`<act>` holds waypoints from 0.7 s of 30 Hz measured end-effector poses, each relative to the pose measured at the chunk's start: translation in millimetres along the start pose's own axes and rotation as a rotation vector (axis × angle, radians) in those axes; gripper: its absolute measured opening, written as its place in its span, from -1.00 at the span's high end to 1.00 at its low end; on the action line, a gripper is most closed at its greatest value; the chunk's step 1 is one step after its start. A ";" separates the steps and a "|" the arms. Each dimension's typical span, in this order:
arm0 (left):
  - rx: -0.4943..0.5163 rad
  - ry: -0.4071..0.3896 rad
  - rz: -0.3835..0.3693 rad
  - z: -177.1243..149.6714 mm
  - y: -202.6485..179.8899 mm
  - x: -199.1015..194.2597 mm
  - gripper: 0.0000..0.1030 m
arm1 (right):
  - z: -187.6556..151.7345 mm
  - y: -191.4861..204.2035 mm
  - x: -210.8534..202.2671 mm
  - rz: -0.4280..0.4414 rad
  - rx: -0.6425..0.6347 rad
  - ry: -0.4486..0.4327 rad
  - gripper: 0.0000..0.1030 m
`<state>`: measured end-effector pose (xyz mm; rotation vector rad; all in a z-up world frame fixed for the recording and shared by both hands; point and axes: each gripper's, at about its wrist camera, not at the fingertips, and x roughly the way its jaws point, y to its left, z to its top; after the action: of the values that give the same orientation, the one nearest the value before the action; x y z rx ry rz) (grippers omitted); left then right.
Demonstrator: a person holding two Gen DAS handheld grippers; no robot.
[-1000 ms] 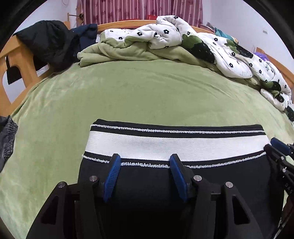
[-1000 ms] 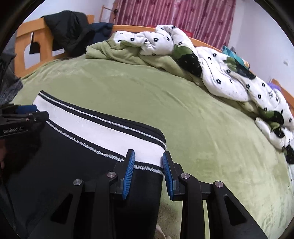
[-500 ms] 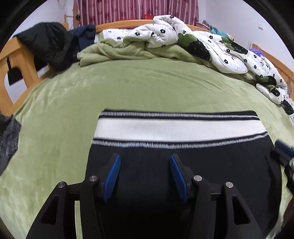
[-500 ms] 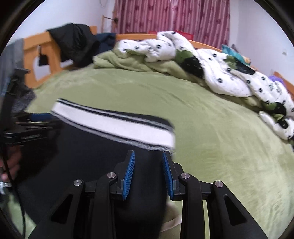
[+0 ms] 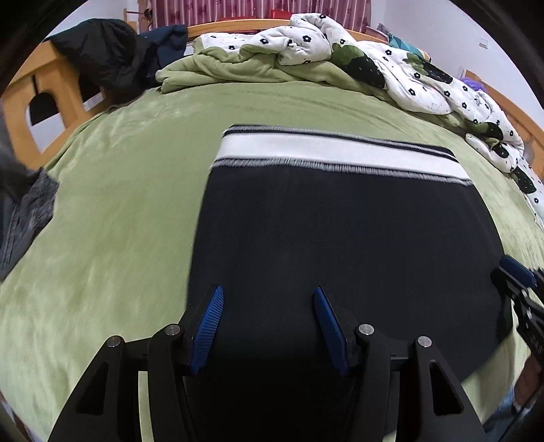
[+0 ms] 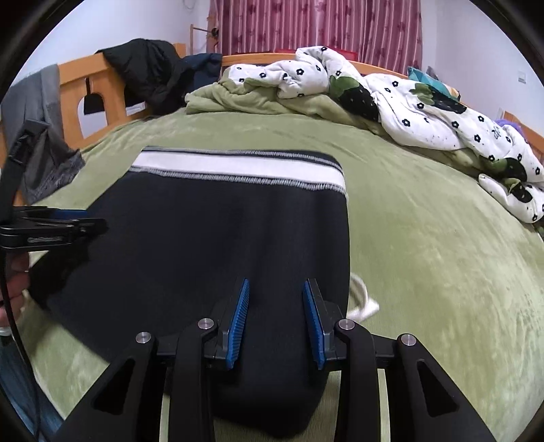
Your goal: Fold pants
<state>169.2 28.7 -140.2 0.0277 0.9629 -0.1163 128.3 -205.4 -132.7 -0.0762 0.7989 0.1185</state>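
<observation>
pants (image 5: 340,231) lie flat, white waistband pointing toward the headboard; left claw (image 5: 268,316) parted, right claw (image 6: 275,312) opening.

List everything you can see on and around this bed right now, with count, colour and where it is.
Folded knit pants: one, black with a white striped band, middle of the bed.
Plush blanket: one, green, covering the bed.
Flower-print quilt: one, white and black, bunched along the far side.
Wooden bed frame: one, orange-brown, far-left edge.
Dark jacket: one, black, draped over the frame.
Grey garment: one, left edge.
Curtain: one, maroon, behind.
White cord: one, beside the pants.
Left claw: open above the pants.
Right claw: jaws opening above the pants.
</observation>
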 end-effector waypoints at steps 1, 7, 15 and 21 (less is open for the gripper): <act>-0.020 0.006 -0.009 -8.7 4.4 -6.7 -0.05 | -2.9 -0.5 -2.1 -0.001 0.006 0.006 0.35; -0.162 0.036 -0.064 -48.0 28.9 -30.3 -0.08 | -20.5 -5.6 -13.0 -0.016 0.059 0.035 0.33; -0.156 0.074 -0.029 -66.5 27.4 -47.5 -0.08 | -23.1 7.9 -33.2 -0.073 -0.031 0.178 0.27; -0.157 -0.010 -0.038 -66.2 30.9 -96.7 -0.04 | -10.3 7.3 -101.6 -0.033 0.078 0.058 0.06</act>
<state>63.8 72.7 -99.6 -0.1353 0.9604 -0.0758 49.7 -207.2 -67.1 -0.0191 0.8588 0.0544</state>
